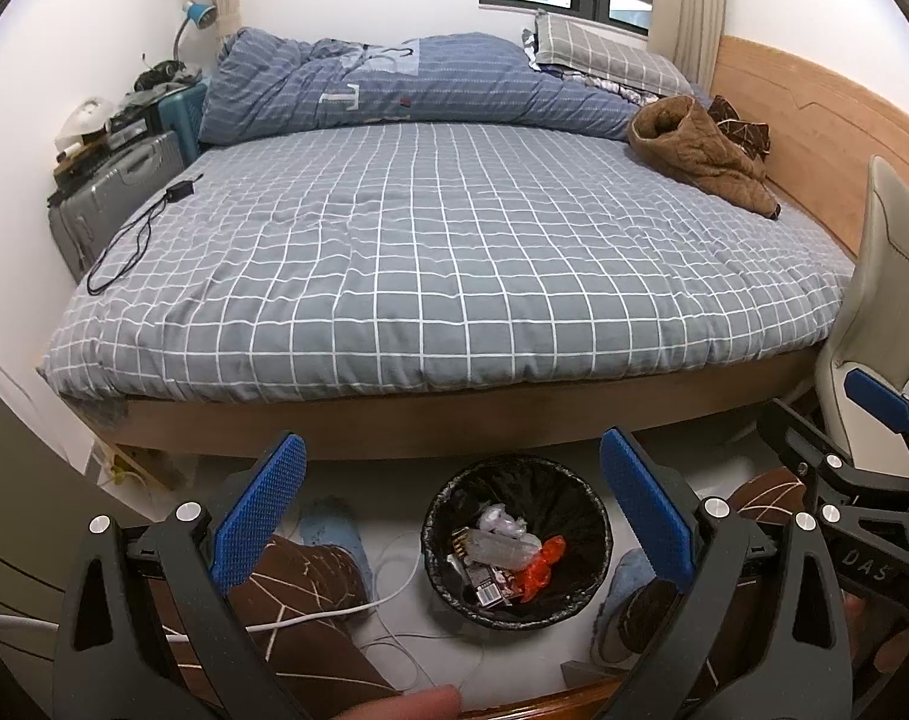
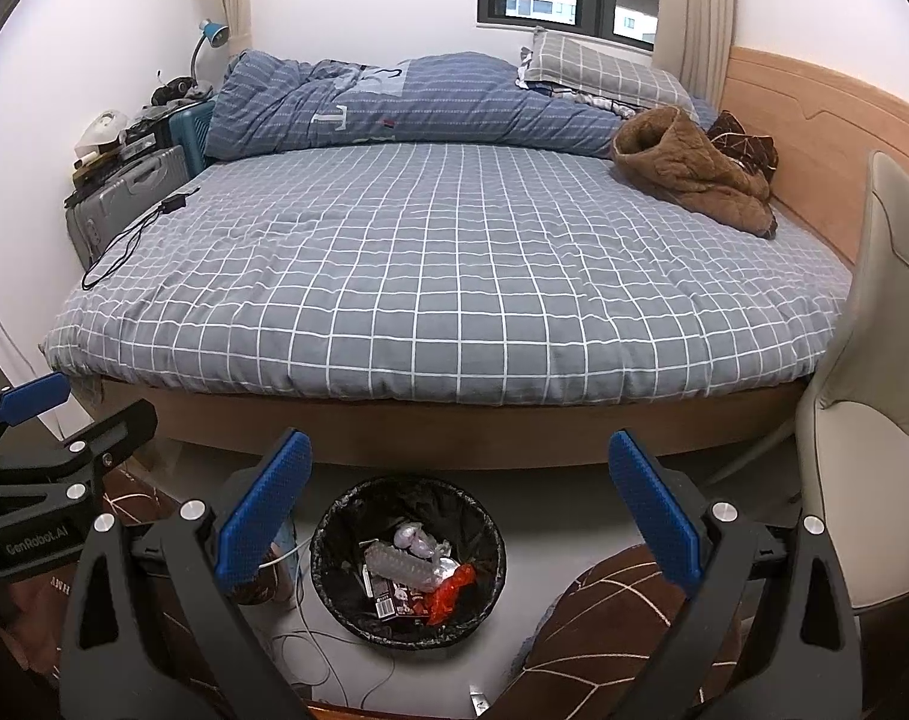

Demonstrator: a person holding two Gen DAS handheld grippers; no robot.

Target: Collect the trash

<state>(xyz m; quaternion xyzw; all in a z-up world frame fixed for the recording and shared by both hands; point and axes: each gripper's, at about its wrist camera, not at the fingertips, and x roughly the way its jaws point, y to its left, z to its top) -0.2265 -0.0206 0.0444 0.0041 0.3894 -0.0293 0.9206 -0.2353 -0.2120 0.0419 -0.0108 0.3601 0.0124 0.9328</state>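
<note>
A round black-lined trash bin [image 1: 517, 540] [image 2: 407, 558] stands on the floor in front of the bed. It holds a clear plastic bottle [image 1: 502, 547] [image 2: 403, 564], a red wrapper [image 1: 541, 567] [image 2: 448, 591], crumpled plastic and small cartons. My left gripper [image 1: 454, 510] is open and empty, held above the bin. My right gripper [image 2: 460, 510] is open and empty, also above the bin. Each gripper shows at the edge of the other's view: the right one [image 1: 874, 420] and the left one [image 2: 40, 414].
A bed [image 1: 454, 252] with a grey checked sheet fills the middle, with a brown jacket [image 1: 700, 156], a black charger and cable [image 1: 136, 234] and a blue duvet on it. Suitcases [image 1: 124, 186] stand left. A beige chair [image 2: 868, 420] stands right. White cables [image 1: 334, 606] lie on the floor.
</note>
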